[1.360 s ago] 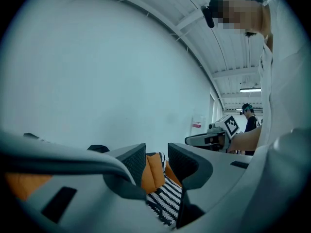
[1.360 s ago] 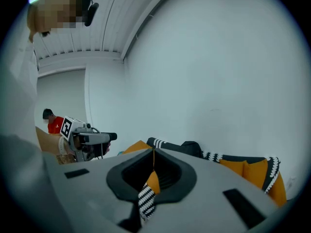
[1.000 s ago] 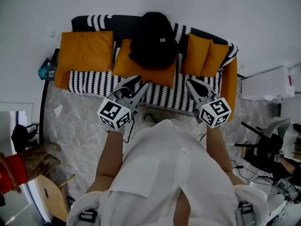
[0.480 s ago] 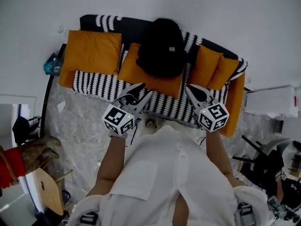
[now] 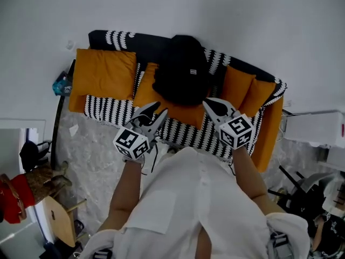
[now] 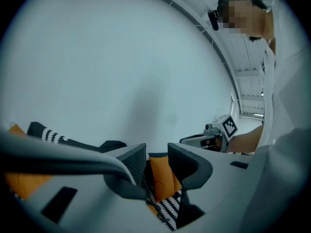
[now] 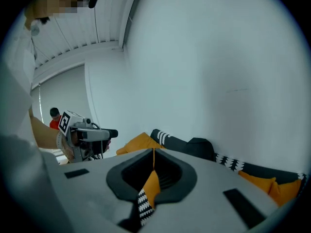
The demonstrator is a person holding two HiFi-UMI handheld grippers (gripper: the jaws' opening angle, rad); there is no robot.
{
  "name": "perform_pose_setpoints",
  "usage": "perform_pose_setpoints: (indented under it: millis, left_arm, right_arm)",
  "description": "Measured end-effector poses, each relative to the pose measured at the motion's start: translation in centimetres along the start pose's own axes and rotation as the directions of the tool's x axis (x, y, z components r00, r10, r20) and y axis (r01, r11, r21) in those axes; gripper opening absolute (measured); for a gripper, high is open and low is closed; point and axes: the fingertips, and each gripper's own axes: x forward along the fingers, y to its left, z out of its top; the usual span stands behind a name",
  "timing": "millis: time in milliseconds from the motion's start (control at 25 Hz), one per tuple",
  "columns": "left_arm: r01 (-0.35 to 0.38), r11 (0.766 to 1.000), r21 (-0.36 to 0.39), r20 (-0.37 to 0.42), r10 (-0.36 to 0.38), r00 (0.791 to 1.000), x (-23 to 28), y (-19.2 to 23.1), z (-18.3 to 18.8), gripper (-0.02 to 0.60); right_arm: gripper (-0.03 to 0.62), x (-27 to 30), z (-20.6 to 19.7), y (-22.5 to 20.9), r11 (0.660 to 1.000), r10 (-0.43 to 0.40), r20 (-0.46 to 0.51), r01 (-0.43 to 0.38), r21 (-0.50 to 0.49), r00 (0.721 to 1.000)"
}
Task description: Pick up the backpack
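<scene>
Hovering short of the sofa [image 5: 108, 110]: left tool [image 5: 156, 111] jaws apart and empty, right tool [image 5: 209, 102] pressed together. The black backpack [image 5: 182, 72] sits mid-sofa against the backrest (orange cushions [image 5: 105, 72] either side), white wall [image 5: 226, 15] behind, marbled floor [image 5: 91, 155] in front.

On the sofa [image 5: 113, 108], the backpack [image 5: 180, 77] is sitting midway between cushions [image 5: 105, 72]; your left tool [image 5: 157, 110] and right tool [image 5: 207, 102] are hovering before the sofa.
</scene>
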Motion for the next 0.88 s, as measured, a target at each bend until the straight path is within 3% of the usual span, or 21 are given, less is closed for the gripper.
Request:
perform_pose_setpoints:
  millis: [320,880]
  left_arm:
    - [-0.084,0.996,-0.04,0.013,0.084,0.996,4.2,3.5,0.5,0.149]
    - [-0.031,0.994,-0.108,-0.044,0.026,0.999,12.0,10.5,-0.7,0.149]
  right_arm:
    - [0.02,3.1,-0.7,-5.0,0.999,0.034,-0.051,-0.034,-0.009,0.998]
    - [0.021,10.4,-0.8,-12.1,0.999,-0.046,-0.116,0.045,-0.01,0.992]
